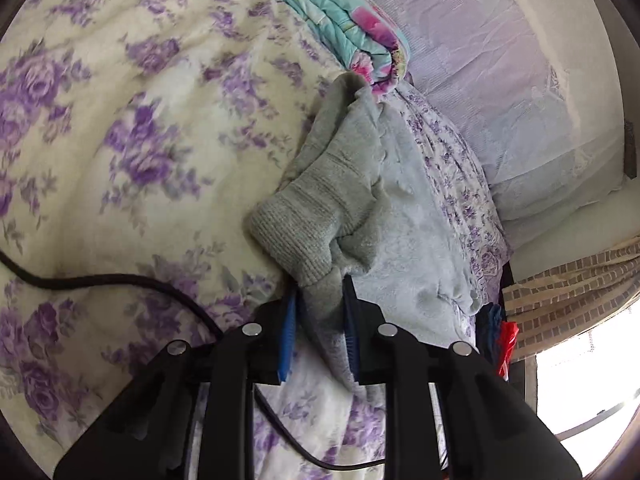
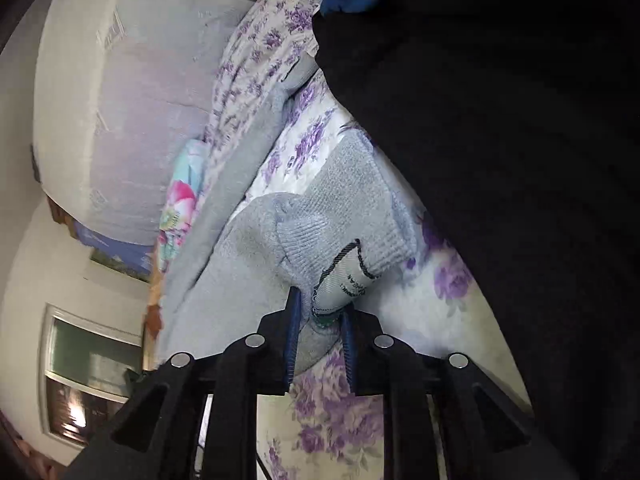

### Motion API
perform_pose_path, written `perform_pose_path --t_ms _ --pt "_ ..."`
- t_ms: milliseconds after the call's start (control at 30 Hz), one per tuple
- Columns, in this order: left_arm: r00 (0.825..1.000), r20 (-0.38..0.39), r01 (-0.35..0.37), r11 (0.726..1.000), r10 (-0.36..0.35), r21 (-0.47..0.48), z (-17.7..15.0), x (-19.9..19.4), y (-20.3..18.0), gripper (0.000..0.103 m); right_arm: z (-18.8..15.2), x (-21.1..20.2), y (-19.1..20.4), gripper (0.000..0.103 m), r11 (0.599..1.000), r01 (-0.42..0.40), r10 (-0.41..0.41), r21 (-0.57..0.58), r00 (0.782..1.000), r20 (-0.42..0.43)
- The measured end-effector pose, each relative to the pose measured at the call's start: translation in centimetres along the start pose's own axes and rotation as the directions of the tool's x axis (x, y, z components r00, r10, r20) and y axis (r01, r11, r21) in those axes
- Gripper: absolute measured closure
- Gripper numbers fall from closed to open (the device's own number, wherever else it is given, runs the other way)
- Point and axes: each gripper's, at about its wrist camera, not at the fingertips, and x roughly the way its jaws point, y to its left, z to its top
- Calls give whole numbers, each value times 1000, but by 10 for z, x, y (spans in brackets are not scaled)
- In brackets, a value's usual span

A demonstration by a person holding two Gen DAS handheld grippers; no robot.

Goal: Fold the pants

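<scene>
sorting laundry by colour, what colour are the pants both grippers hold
Grey pants with a ribbed cuff, clearest in the left wrist view.

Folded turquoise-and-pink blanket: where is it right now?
In the left wrist view the folded blanket lies top centre on the purple-flowered bedspread, just beyond the far end of the grey pants, beside the pale pillow.

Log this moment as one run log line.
left gripper: shut on grey pants | right gripper: shut on grey pants | over floral bedspread
</scene>
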Motion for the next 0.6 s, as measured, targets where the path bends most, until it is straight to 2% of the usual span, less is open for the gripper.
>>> perform_pose_path --t_ms 33,67,100,133,200,267,367,467,500,533,567,600 --pt "1000 8 0 1000 0 4 -1 -5 -1 71 -1 -9 3 74 1000 11 -11 4 1000 1" --pt "1000 20 -10 1000 10 5 1 -11 -4 65 0 -22 8 58 999 32 -33 5 999 21" --pt "999 42 -17 1000 17 7 2 -20 -5 54 0 -36 13 51 999 40 -39 -10 998 58" --pt "997 70 -21 1000 20 11 4 -31 -7 44 -1 -49 20 47 998 61 -58 -32 994 98" --pt "993 121 -21 1000 19 15 5 -50 -9 43 -3 -70 33 47 992 101 -88 -75 982 166" --pt "989 150 -2 1000 -3 28 8 -60 -17 43 -4 -71 47 47 990 68 -45 -120 982 186" --pt "992 116 40 994 -52 101 12 -49 -49 43 -4 -39 71 47 983 12 12 -183 991 133" --pt "997 69 23 979 -38 204 11 -19 -89 43 -5 3 98 47 970 -22 35 -243 998 51" --pt "998 64 0 972 -16 236 11 -10 -97 42 -5 16 103 47 965 -28 36 -259 999 26" --pt "998 62 -37 964 21 263 10 2 -103 39 -6 28 106 41 962 -25 25 -272 1000 0" --pt "995 56 -92 955 79 283 10 17 -104 37 -5 40 104 34 960 -3 -4 -280 1000 -26" --pt "988 51 -156 943 147 293 9 32 -99 36 -5 54 96 33 961 39 -55 -274 997 -51"
